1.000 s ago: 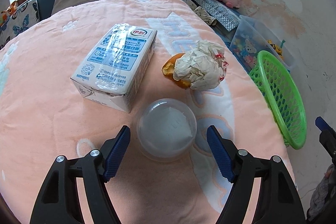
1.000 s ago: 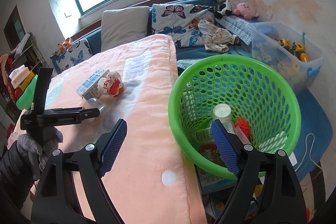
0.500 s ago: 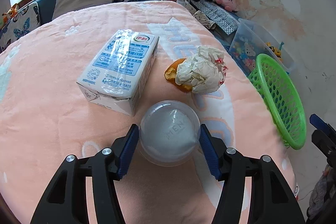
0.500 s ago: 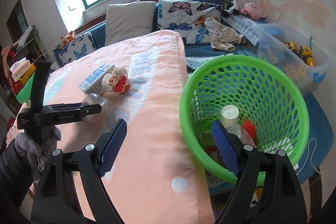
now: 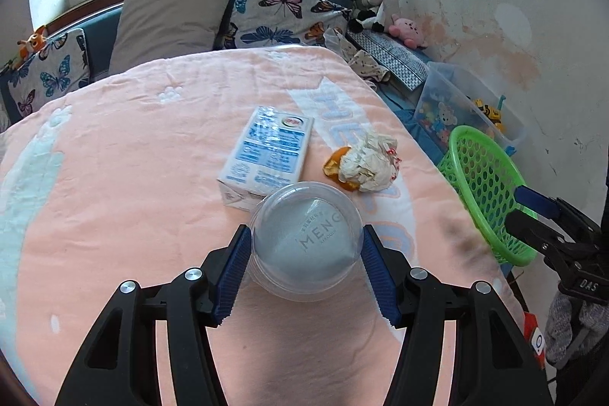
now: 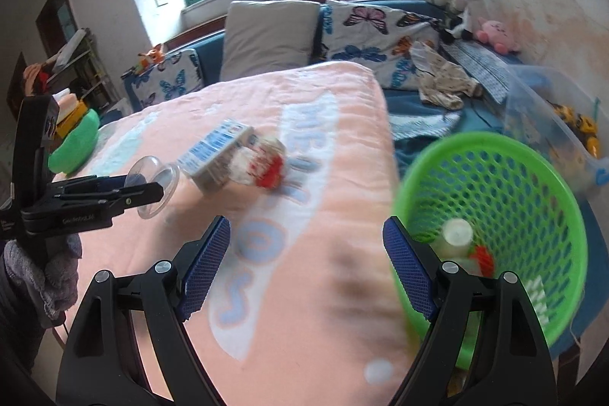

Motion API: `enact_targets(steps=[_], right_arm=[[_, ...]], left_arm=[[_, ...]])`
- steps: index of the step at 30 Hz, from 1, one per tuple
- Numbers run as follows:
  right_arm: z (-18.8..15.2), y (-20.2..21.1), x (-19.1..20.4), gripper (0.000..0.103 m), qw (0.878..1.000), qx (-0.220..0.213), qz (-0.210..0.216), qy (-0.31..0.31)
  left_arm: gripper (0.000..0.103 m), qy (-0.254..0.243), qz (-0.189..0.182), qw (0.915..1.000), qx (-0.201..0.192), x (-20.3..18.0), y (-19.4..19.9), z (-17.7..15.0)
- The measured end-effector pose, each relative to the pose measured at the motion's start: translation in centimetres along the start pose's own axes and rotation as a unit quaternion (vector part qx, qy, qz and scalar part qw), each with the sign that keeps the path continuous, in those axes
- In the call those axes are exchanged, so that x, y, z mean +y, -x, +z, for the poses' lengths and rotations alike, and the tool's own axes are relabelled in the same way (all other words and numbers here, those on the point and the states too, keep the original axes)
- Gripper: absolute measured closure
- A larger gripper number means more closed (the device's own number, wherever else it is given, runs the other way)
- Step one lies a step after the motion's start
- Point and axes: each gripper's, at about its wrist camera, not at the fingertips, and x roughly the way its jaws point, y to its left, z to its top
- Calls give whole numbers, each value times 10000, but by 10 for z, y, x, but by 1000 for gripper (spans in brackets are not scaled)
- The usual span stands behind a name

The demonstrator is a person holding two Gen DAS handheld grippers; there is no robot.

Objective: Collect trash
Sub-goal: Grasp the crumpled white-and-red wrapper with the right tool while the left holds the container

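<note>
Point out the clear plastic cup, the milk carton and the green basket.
clear plastic cup (image 5: pixel 306 240), left wrist view, its round base.
milk carton (image 5: pixel 272 147), left wrist view, printed top face.
green basket (image 6: pixel 506 177), right wrist view, inner mesh wall.

Left wrist camera looks steeply down, close over the peach fleece blanket (image 5: pixel 114 177). Right wrist camera faces the bed from its side, further back. Both share the blue-white milk carton (image 5: pixel 268 155) and green plastic mesh basket (image 6: pixel 533 177).
</note>
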Motion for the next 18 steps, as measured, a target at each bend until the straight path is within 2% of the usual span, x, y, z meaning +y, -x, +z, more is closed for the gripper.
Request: enact_targets(steps=[10, 18], right_arm=[[28, -53, 30, 21, 9987, 272, 357, 258], [38, -97, 35, 21, 9977, 469, 411, 252]], left_arm=[[46, 134, 34, 9998, -112, 22, 19, 3], [46, 205, 17, 9997, -149, 35, 23, 5]])
